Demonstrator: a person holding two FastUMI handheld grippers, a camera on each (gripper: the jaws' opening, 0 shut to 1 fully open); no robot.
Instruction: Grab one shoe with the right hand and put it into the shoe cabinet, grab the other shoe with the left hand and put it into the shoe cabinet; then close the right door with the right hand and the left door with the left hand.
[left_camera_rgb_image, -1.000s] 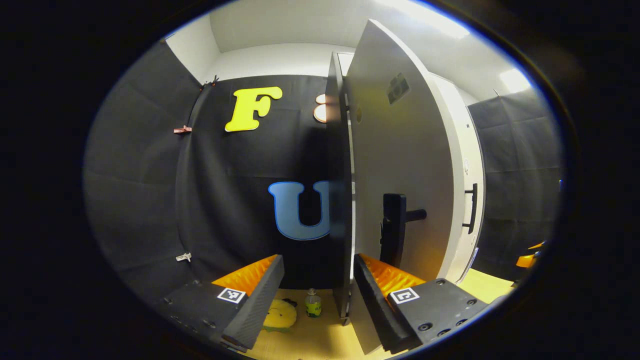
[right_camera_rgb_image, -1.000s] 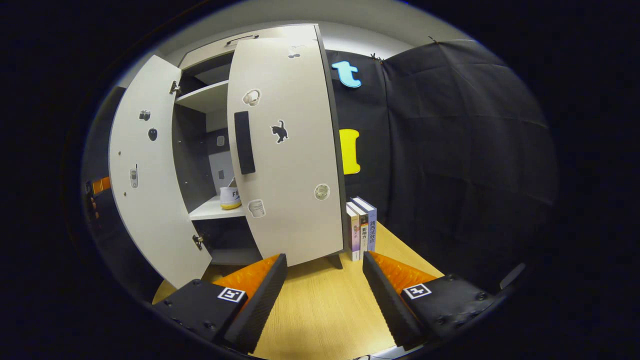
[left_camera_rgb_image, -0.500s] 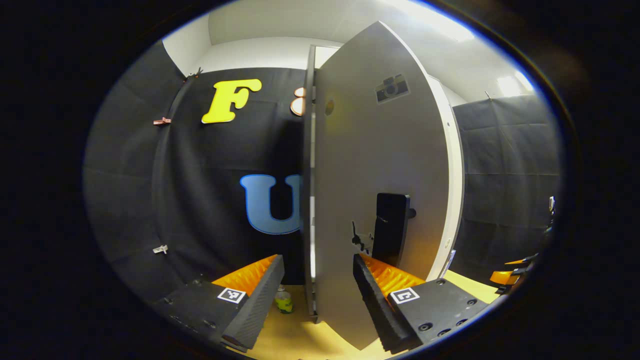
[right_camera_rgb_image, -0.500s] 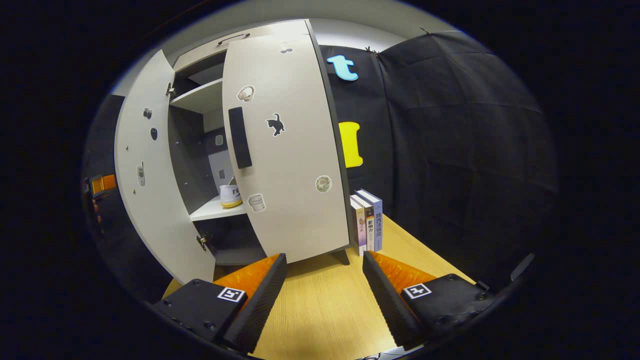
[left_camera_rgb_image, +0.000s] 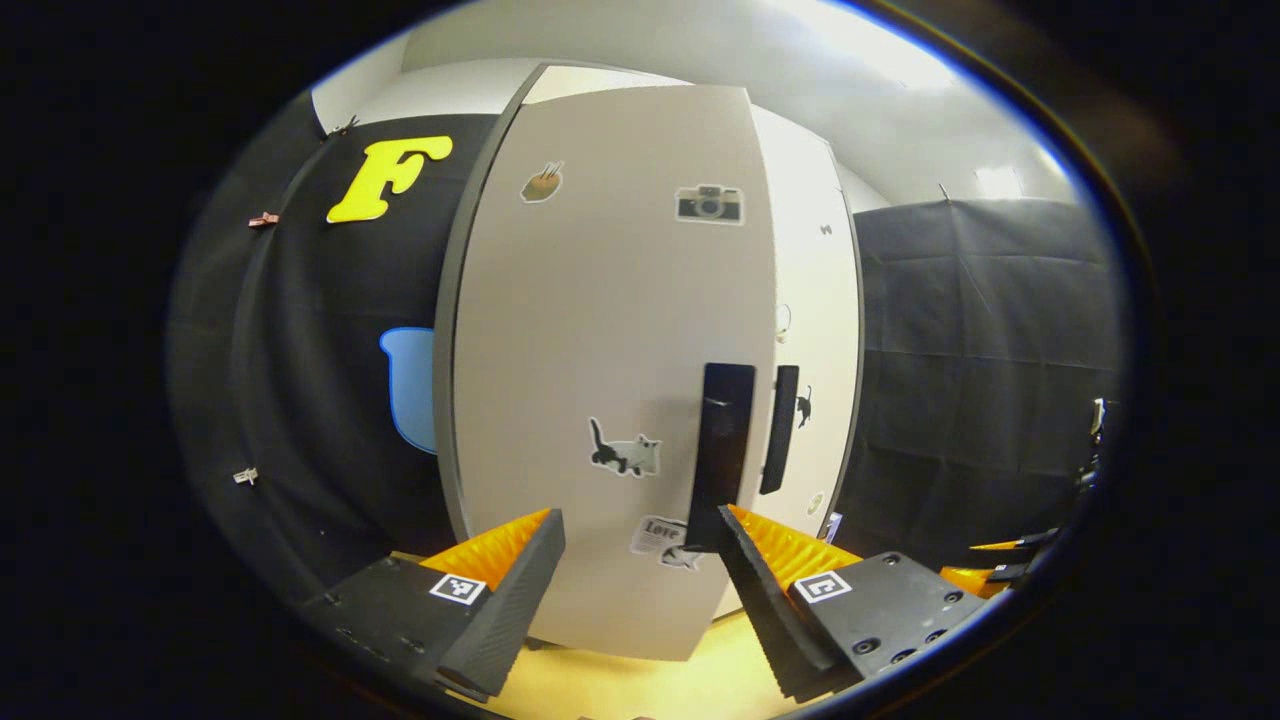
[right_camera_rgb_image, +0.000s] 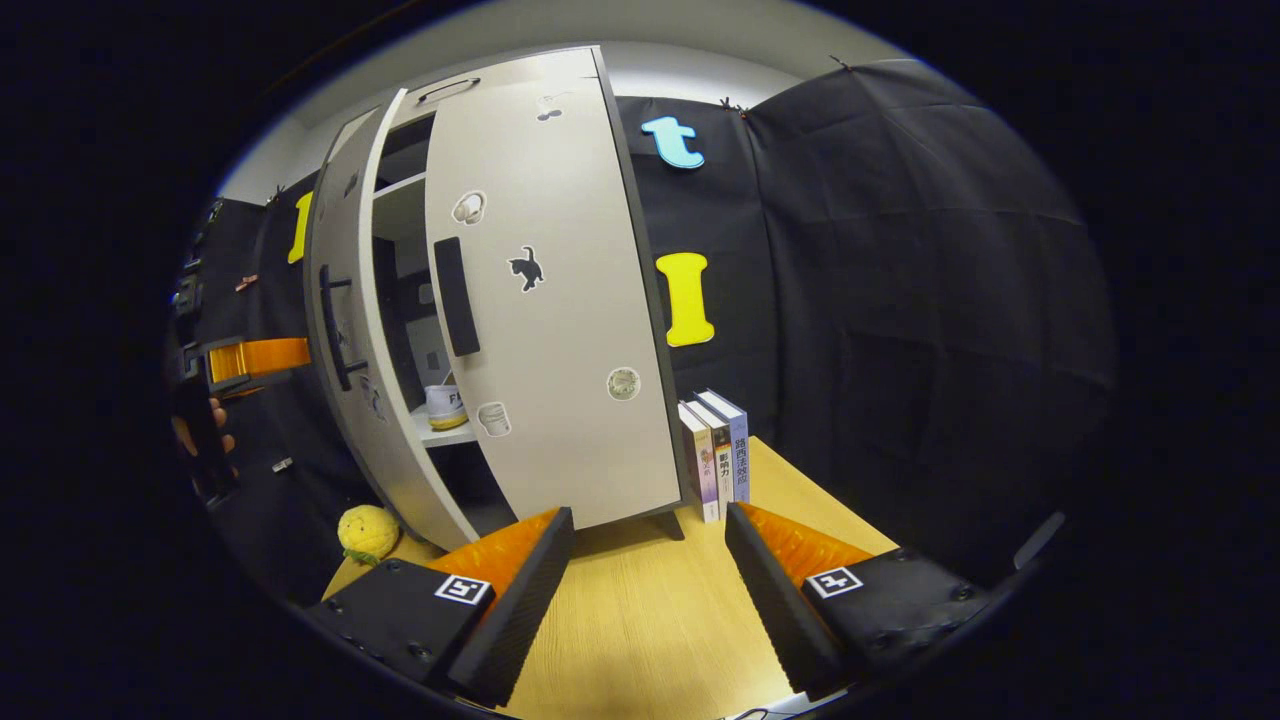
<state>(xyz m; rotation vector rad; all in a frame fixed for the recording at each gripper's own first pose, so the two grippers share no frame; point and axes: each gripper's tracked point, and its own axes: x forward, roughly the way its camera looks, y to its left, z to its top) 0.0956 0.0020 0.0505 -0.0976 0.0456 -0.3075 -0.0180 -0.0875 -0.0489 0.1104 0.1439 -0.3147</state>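
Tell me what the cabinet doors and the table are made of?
The cabinet doors look like smooth painted or laminated board: flat, matte off-white faces with darker edges, and stickers lying flat on them. Their handles look like black plastic or metal; I can't tell which. The table looks like light wood or wood-look laminate, with fine grain lines and a soft sheen.

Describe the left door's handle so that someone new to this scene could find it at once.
Start at the tall pale shoe cabinet against the black cloth wall. In the left gripper view its left door faces the camera. The handle is the dark upright bar near that door's right edge, right of the cat sticker; it looks bigger and nearer than the right door's handle beside it.
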